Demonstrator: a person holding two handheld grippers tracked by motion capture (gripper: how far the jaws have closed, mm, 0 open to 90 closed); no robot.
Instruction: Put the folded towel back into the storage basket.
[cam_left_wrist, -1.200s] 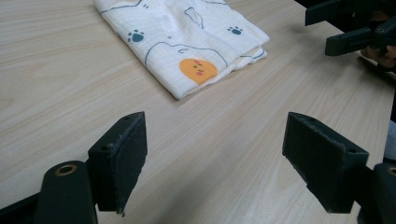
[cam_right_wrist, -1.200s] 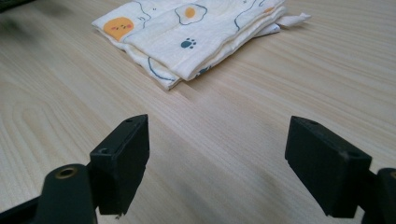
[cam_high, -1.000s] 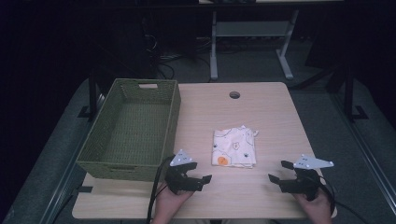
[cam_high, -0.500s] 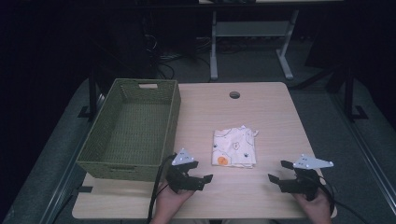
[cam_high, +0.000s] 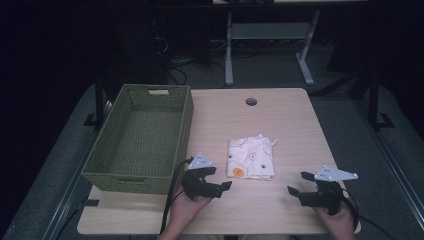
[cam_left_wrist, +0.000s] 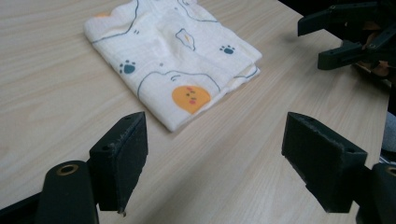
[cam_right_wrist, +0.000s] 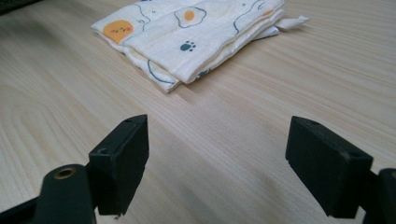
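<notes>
A folded cloth (cam_high: 251, 158), cream with egg and paw prints, is seen lying flat near the middle of the bench (cam_high: 280, 115). At about eight o'clock from it, the left tongs (cam_high: 223, 187) are held just above the wood, jaws spread wide and gripping nothing. At about four o'clock, farther off, the right tongs (cam_high: 295, 191) are likewise held wide apart and empty. At nine o'clock of the cloth, a green woven basket (cam_high: 117, 145) is set along the bench's left edge.
</notes>
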